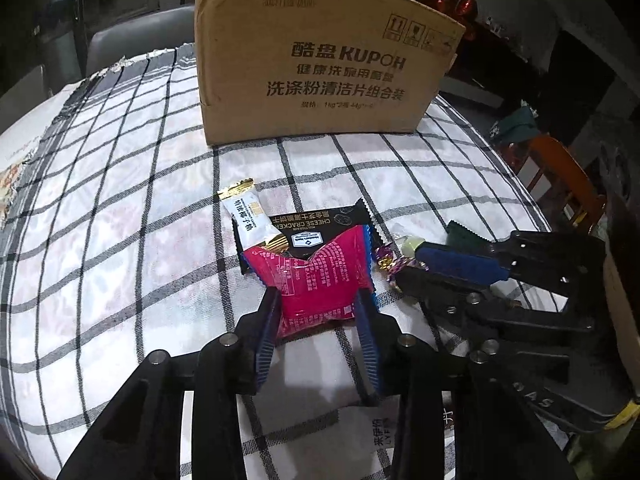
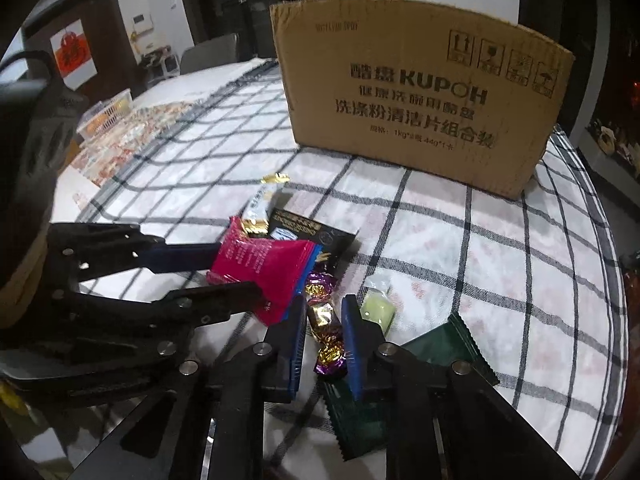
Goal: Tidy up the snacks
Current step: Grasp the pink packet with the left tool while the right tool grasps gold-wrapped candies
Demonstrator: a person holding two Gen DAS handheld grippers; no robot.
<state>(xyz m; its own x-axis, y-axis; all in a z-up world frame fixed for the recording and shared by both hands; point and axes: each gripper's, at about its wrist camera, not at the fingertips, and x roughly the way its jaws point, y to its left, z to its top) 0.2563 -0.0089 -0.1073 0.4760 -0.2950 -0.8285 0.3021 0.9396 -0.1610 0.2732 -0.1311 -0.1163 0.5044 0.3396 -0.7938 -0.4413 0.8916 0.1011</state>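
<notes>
A pile of snacks lies on the checked cloth in front of a cardboard box point(image 1: 320, 60). My left gripper point(image 1: 318, 300) is shut on a pink packet point(image 1: 316, 280), which also shows in the right wrist view point(image 2: 260, 268). Under it lie a black cheese cracker pack point(image 1: 320, 224) and a white bar with gold ends point(image 1: 250, 216). My right gripper point(image 2: 322, 308) stands partly open around a gold and purple wrapped candy point(image 2: 326, 332); the pads do not touch it. A pale green candy point(image 2: 378, 312) and a dark green packet point(image 2: 440, 348) lie beside it.
The cardboard box point(image 2: 420, 92) stands upright at the back of the table. Packets and a clear tub point(image 2: 108, 116) lie at the far left. A grey chair point(image 1: 136, 36) stands behind the table and an orange chair point(image 1: 568, 176) at the right edge.
</notes>
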